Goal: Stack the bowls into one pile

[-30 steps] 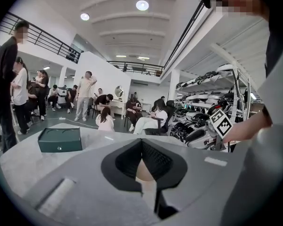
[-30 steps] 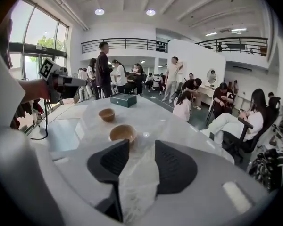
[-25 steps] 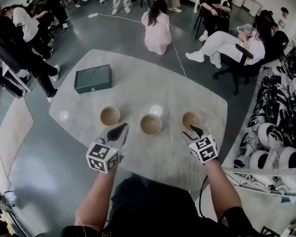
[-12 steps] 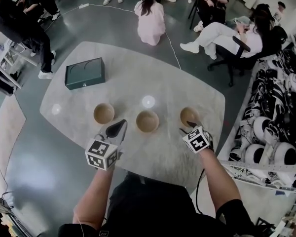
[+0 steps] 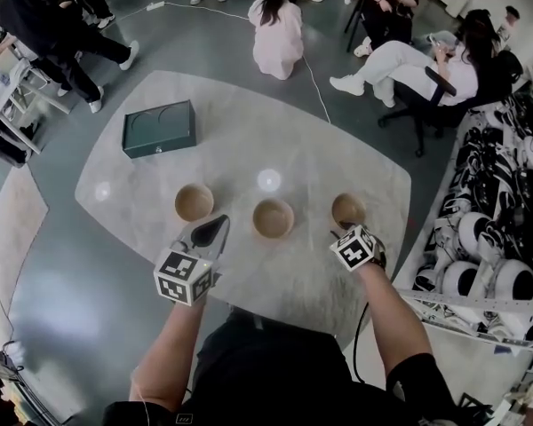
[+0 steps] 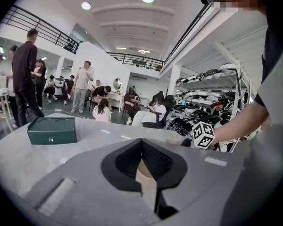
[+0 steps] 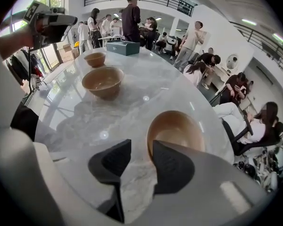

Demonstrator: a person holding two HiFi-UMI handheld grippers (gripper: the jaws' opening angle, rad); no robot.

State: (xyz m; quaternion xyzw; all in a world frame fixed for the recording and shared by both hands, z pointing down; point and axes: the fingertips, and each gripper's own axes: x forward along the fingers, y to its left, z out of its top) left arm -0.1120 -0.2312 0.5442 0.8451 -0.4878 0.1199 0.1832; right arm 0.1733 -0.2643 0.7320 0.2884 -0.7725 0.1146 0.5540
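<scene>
Three tan bowls stand in a row on the pale marble table: a left bowl, a middle bowl and a right bowl. My right gripper points steeply down at the near rim of the right bowl. Its jaws have just been closing and stand open astride that rim, one fingertip over the bowl, the other outside, neither pad pressing. My left gripper hovers shut and empty just short of the gap between the left and middle bowls. A sliver of tan bowl shows behind its jaws.
A dark green box lies at the table's far left. People stand and sit on the floor beyond the table, one on a chair. Shelves of white helmets run along the right. The table's near edge is by my body.
My right gripper has sunk and tipped down onto the right bowl's near rim, its jaws narrower than before. The left gripper has dropped slightly, still shut. The bowls have not moved.
</scene>
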